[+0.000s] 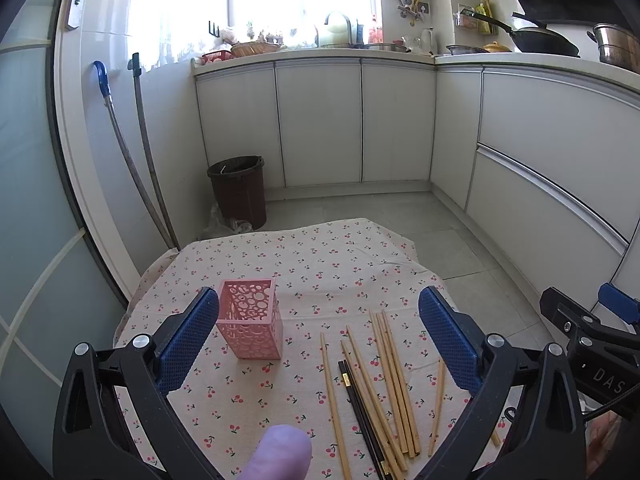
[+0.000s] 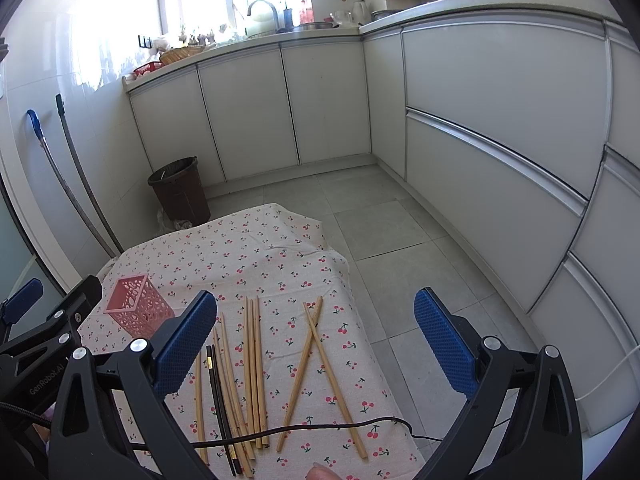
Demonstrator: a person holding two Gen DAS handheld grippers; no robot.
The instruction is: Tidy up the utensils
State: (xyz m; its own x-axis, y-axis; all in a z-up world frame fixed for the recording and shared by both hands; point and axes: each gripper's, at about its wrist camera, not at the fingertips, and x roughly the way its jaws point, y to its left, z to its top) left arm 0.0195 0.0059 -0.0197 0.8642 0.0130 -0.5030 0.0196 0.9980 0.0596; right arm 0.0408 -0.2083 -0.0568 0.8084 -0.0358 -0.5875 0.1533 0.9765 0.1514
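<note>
With both the left gripper (image 1: 318,336) and right gripper (image 2: 314,334) jaws spread and empty above the tabletop (image 1: 320,264), the chopsticks (image 2: 252,364) lying loose beside the light pink holder (image 1: 250,316) could roll or scatter, or the holder tip.

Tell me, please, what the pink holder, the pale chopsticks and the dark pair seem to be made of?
Pink holder: probably moulded plastic, matte, walls pierced with round cut-outs. Pale chopsticks: likely bamboo or wood, unvarnished tan. Dark pair: black, smooth, gold band near one end; lacquered wood or plastic, cannot tell.
</note>
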